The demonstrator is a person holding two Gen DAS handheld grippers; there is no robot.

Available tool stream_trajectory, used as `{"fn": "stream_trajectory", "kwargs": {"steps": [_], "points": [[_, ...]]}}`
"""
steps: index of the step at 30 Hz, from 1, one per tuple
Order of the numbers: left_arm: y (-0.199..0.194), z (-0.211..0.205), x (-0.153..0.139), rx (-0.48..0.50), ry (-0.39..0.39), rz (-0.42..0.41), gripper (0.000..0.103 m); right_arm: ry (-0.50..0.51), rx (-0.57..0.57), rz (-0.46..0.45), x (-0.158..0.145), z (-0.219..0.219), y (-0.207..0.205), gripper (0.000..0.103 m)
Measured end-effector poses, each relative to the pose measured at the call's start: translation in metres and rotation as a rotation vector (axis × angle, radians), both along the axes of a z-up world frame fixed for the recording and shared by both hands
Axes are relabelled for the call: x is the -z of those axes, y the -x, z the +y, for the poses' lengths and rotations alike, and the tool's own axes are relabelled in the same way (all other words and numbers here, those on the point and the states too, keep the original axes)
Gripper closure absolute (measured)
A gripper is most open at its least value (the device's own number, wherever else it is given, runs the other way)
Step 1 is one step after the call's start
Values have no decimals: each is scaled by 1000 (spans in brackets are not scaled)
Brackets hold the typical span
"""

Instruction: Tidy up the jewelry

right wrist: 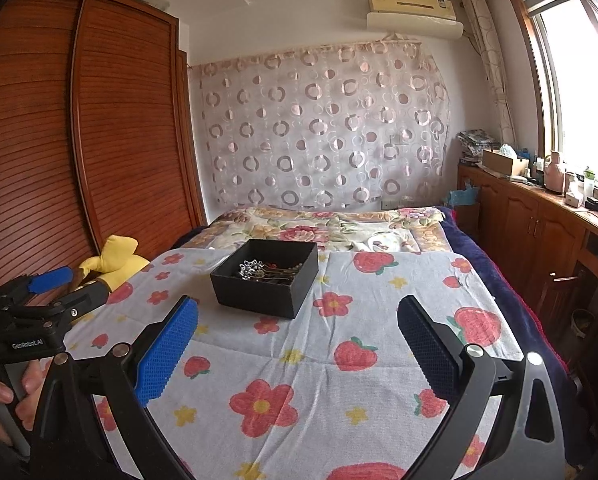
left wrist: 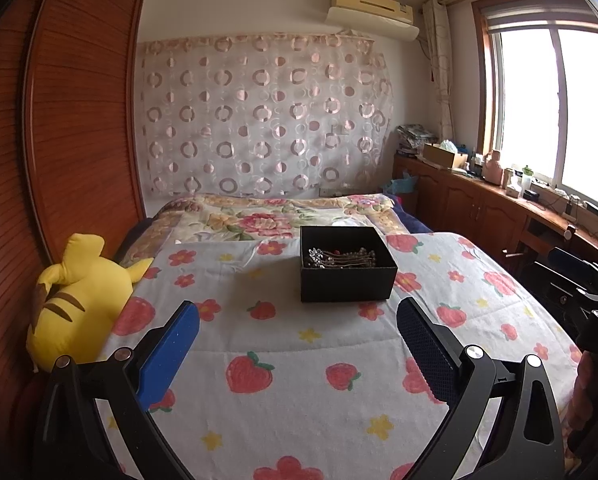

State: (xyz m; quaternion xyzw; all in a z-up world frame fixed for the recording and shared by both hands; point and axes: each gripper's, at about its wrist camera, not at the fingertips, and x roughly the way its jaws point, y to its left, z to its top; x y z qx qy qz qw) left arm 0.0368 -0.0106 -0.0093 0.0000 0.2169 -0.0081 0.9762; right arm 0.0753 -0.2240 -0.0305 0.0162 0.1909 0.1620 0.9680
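The left gripper hangs wide open above the strawberry-print blanket. Just ahead sits a black box holding tangled jewelry. A yellow plush toy lies at the bed's left edge.

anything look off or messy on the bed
Only the jewelry: it lies in a tangled heap inside the open black box, with nothing sorted. The box itself sits flat on the blanket, nothing spilled around it. Both tools, left and right, are open and empty.

Black box on strawberry-and-flower blanket; yellow plush; blue-padded tongs.
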Motion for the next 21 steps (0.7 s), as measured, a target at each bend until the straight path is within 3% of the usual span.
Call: {"fn": "stream_trajectory", "kwargs": {"steps": [21], "points": [[4, 0, -3, 1, -4, -14, 8, -2, 2, -5, -4, 0, 1, 2]]}}
